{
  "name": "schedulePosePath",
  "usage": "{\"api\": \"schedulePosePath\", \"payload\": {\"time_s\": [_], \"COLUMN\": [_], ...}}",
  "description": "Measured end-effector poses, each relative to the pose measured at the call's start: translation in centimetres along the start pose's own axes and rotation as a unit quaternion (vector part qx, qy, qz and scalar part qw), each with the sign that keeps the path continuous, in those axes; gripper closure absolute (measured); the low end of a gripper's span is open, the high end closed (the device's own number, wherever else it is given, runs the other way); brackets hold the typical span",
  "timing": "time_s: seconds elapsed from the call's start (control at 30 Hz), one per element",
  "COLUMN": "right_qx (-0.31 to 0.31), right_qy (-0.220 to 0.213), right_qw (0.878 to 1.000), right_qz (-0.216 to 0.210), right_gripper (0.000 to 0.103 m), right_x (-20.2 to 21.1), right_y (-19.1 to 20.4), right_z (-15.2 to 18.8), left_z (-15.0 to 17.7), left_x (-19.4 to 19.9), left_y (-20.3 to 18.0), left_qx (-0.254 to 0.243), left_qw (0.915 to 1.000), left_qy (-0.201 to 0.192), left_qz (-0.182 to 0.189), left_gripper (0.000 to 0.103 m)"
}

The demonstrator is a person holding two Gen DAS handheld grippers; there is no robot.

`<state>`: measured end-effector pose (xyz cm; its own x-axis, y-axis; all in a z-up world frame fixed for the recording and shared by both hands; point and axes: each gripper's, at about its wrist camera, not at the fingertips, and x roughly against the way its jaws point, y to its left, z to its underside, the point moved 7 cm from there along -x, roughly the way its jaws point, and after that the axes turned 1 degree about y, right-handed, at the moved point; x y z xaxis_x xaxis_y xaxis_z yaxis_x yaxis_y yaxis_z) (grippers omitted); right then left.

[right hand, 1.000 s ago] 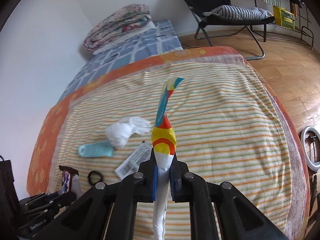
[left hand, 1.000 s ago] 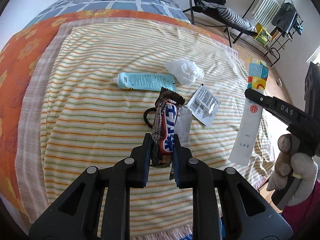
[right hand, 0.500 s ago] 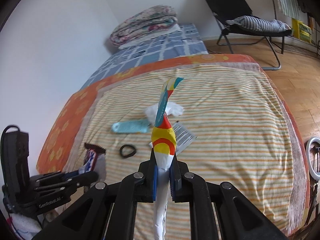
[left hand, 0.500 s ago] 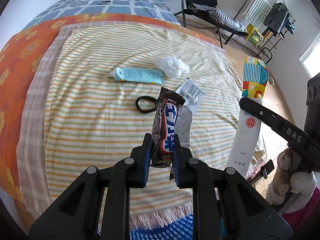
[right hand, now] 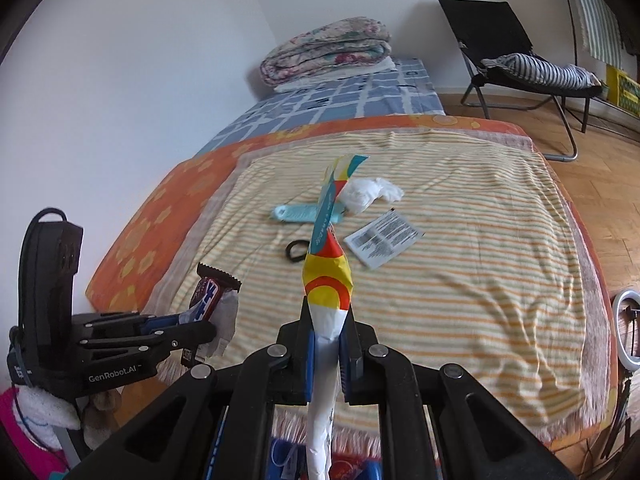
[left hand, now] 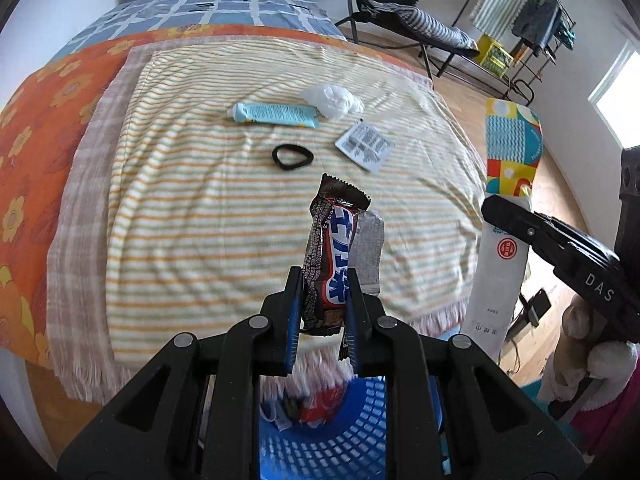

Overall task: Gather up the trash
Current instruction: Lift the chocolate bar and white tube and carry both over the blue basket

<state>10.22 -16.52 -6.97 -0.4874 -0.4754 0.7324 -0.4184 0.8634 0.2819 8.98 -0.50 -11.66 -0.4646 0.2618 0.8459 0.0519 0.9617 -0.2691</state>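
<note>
Left gripper (left hand: 322, 296): jaws closed tight on the lower part of a brown, red and blue crinkled candy bar wrapper (left hand: 334, 256), which stands upright between the jaws with a torn silver flap on its right side. The wrapper is held in the air past the fringed foot of the bed, above a blue perforated plastic basket (left hand: 340, 440) that already contains some blurred scraps.

Right gripper (right hand: 326, 344): jaws closed on a long white paper bag with a red, yellow and teal printed top (right hand: 328, 280). The bag runs upright through the jaws and hangs below them, likewise over the basket rim (right hand: 280, 460).

Remaining on the yellow striped cloth (left hand: 200, 208) covering the bed: a light blue squeeze tube (left hand: 276, 114), a crumpled white tissue (left hand: 332, 100) touching the tube's flat end, a flat white printed sachet (left hand: 364, 147) and a black elastic hair tie (left hand: 292, 157). The hair tie lies between tube and held wrapper, apart from both.
</note>
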Motion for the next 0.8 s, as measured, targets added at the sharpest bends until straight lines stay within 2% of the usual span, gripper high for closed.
{"api": "schedulePosePath", "payload": {"time_s": [0.4,0.8], "right_qx": [0.028,0.031], "right_qy": [0.015,0.030], "right_qw": [0.999,0.999], "right_qz": [-0.008,-0.011], "right_gripper": [0.095,0.095], "right_x": [0.6,0.8], "right_y": [2.4,2.8], "right_z": [5.3,8.6], "left_z": [6.0,11.0], "left_x": [0.6,-0.6], "left_y": [-1.4,-2.9], "left_qx": [-0.025,-0.035], "left_qw": [0.9992,0.9971], "left_qy": [0.024,0.060], "left_qz": [0.018,0.030], "left_gripper": [0.085,0.085]}}
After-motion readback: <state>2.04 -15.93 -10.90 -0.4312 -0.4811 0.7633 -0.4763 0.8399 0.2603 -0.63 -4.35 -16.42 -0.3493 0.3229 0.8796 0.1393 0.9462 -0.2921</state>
